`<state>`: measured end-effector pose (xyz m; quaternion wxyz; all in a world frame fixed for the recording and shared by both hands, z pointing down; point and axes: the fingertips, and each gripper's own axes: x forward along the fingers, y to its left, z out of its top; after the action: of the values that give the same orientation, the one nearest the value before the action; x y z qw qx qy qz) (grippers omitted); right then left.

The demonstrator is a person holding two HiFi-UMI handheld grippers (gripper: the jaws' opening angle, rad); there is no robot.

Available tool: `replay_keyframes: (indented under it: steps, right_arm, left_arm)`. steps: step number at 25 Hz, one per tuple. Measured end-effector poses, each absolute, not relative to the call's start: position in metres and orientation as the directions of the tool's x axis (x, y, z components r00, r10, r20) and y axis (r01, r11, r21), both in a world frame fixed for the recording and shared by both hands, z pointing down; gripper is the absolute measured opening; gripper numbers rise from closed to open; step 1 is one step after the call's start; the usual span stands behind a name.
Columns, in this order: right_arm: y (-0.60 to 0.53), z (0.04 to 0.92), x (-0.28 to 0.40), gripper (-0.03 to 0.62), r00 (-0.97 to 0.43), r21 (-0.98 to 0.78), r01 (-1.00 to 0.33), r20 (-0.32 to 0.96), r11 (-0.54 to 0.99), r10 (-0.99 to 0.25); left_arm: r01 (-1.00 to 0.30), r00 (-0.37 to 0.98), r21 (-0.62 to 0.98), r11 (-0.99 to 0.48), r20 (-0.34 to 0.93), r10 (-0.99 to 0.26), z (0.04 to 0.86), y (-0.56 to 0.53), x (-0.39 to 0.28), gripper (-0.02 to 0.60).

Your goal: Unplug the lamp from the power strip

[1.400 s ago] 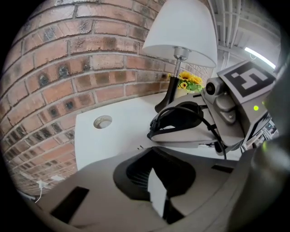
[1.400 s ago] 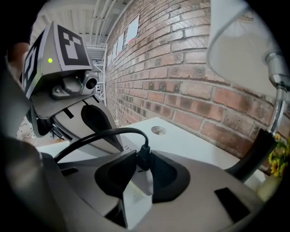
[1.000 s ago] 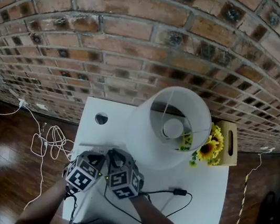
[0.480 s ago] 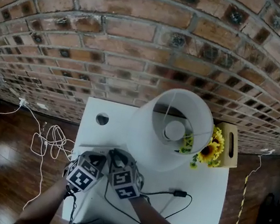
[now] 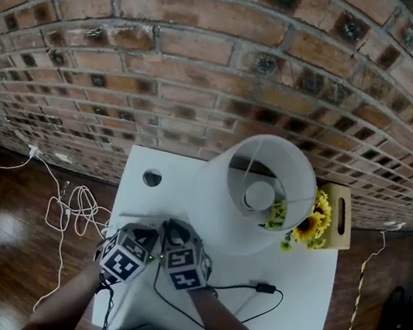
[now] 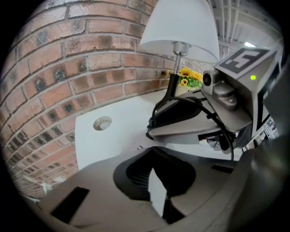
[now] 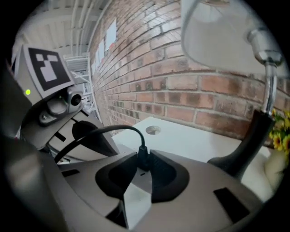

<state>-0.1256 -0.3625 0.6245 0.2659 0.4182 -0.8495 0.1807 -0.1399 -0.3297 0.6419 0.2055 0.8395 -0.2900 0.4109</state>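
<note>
Spreading beneath the left claw [image 6: 156,179] and the right claw [image 7: 144,158] is the white tabletop [image 5: 304,286]. Just beyond the right claw stands the lamp [image 5: 216,201]. Past it, well apart from both claws, a wooden box [image 5: 337,213] holds sunflowers [image 5: 308,220]. The left claw is drawn narrow on the white power strip [image 6: 158,197]. The right claw pinches the black plug [image 7: 142,152], whose base is against the strip, and its cable [image 7: 104,131] arches toward the left claw.

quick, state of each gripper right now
Left gripper: closed on the power strip.
Right gripper: closed on the plug.
</note>
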Motion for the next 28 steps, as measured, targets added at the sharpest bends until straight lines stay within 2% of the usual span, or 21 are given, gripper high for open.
replay_keyframes:
  steps: [15, 22, 25, 28]
  right_arm:
    - [-0.355, 0.622, -0.126, 0.089, -0.484, 0.016, -0.777, 0.624, 0.629, -0.614]
    - [-0.362, 0.622, -0.123, 0.089, -0.502, -0.061, -0.806, 0.597, 0.589, -0.625]
    - [-0.36, 0.621, -0.124, 0.087, -0.484, -0.031, -0.806, 0.61, 0.591, -0.628]
    - [-0.364, 0.59, -0.131, 0.09, -0.523, 0.031, -0.784, 0.508, 0.621, -0.685]
  left_arm:
    - [-0.656, 0.525, 0.147, -0.74, 0.794, -0.308, 0.64, -0.329, -0.14, 0.023]
    - [-0.665, 0.526, 0.147, -0.732, 0.788, -0.32, 0.64, -0.331, -0.138, 0.025]
    - [-0.666, 0.519, 0.139, -0.733, 0.791, -0.323, 0.642, -0.331, -0.141, 0.025]
    - [-0.655, 0.519, 0.135, -0.743, 0.795, -0.314, 0.642, -0.33, -0.14, 0.025]
